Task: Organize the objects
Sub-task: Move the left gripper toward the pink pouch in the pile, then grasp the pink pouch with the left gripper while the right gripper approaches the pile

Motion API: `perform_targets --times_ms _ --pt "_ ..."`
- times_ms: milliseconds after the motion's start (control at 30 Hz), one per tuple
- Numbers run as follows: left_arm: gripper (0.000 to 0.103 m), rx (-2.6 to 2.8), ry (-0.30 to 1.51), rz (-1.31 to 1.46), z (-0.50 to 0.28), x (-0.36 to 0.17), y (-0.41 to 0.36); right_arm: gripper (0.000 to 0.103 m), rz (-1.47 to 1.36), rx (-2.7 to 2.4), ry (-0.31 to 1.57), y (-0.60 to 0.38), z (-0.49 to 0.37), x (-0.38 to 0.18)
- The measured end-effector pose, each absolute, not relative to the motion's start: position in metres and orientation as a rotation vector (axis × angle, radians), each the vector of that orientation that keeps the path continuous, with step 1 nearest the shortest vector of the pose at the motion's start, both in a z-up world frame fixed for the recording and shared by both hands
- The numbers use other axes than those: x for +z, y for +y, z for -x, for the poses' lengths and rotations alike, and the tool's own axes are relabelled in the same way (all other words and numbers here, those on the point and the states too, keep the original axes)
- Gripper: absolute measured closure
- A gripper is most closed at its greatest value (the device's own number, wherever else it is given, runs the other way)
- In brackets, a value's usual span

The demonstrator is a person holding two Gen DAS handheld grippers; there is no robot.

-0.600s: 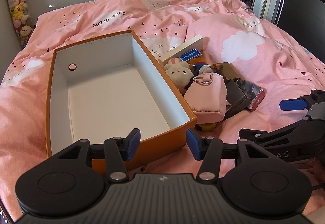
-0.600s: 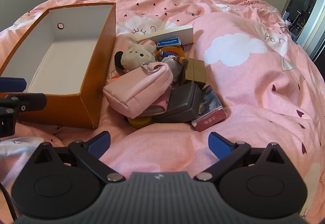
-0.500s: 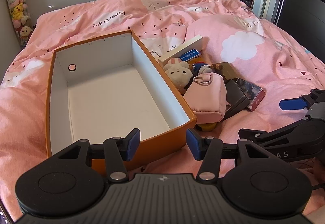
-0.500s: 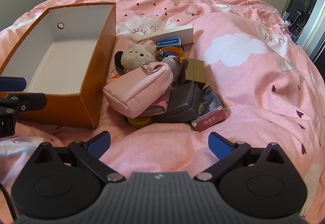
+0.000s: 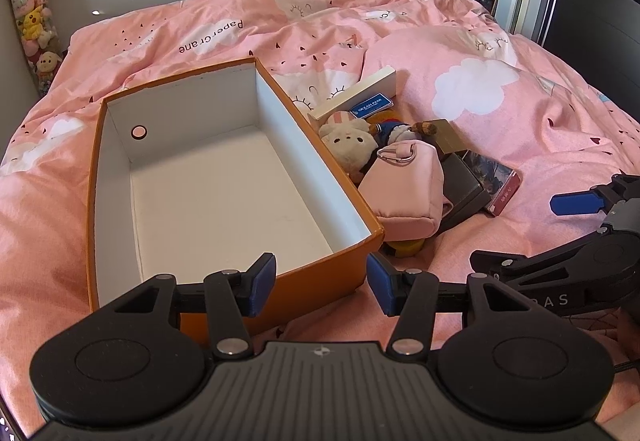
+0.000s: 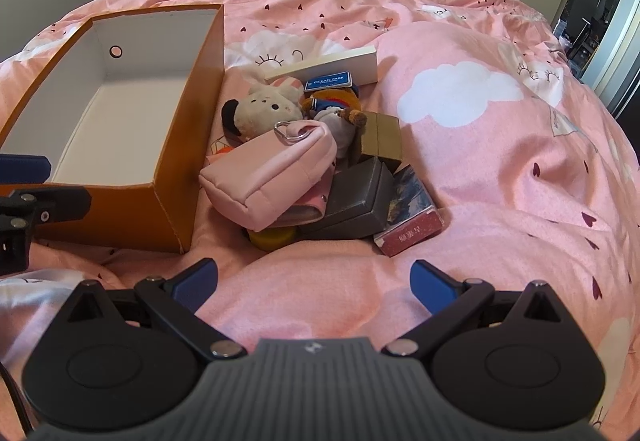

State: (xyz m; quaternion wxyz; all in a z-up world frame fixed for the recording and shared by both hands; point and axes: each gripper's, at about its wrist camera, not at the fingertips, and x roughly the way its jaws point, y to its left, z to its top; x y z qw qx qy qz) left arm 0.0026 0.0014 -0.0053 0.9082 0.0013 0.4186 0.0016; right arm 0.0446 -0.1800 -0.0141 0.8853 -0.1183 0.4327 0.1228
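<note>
We find both views bright and sharp, daylit; the orange box (image 6: 180,145) casts soft shadow, and fisheye distortion bends the bed (image 5: 480,41) edges.

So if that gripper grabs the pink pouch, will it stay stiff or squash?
The pink pouch looks padded and soft, so it would probably squash and sag. It leans on the grey box, so lifting it may shift the pile. Its metal ring could dangle.

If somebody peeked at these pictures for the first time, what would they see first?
Probably the big orange box, open and white inside with nothing in it, sitting on the pink bedspread. Right beside it lies a jumble of things: a pink pouch on top, a cream plush toy behind it, and a dark grey box next to the pouch.
</note>
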Motion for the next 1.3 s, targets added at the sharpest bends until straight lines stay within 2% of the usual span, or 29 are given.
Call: perform_targets --times_ms 233,333,400,467,533,667,733,867,900,1000,1067,1300 --pt "0.042 -0.022 0.868 -0.001 -0.006 -0.005 0.003 0.001 0.227 0.262 0.914 -0.184 -0.049 -0.016" --pt "0.046 -0.055 0.865 0.000 -0.012 0.000 0.004 0.002 0.206 0.265 0.927 -0.190 -0.057 -0.017" --pt "0.048 -0.081 0.854 -0.006 -0.018 0.006 0.003 0.008 0.196 0.268 0.933 -0.192 -0.062 -0.016" --pt "0.052 -0.117 0.848 -0.008 -0.028 0.013 -0.001 0.021 0.192 0.266 0.943 -0.193 -0.069 -0.015" --pt "0.058 -0.163 0.850 -0.009 -0.039 0.017 -0.006 0.028 0.177 0.267 0.956 -0.196 -0.076 -0.015" --pt "0.059 -0.242 0.874 -0.037 -0.066 0.017 -0.023 0.045 0.147 0.260 0.958 -0.203 -0.091 -0.013" --pt "0.058 -0.271 0.898 -0.055 -0.081 0.012 -0.032 0.050 0.135 0.253 0.950 -0.207 -0.098 -0.011" --pt "0.055 -0.317 0.962 -0.114 -0.111 -0.004 -0.055 0.061 0.128 0.215 0.935 -0.218 -0.114 -0.009" --pt "0.048 -0.331 0.977 -0.133 -0.116 -0.009 -0.061 0.062 0.126 0.206 0.935 -0.222 -0.117 -0.009" --pt "0.039 -0.329 1.007 -0.222 -0.131 -0.023 -0.079 0.065 0.109 0.180 0.944 -0.234 -0.129 -0.012" --pt "0.037 -0.329 1.030 -0.254 -0.141 -0.033 -0.088 0.070 0.090 0.172 0.958 -0.241 -0.137 -0.015" --pt "0.035 -0.305 1.116 -0.414 -0.160 -0.063 -0.117 0.070 0.077 0.185 0.982 -0.248 -0.152 -0.023"
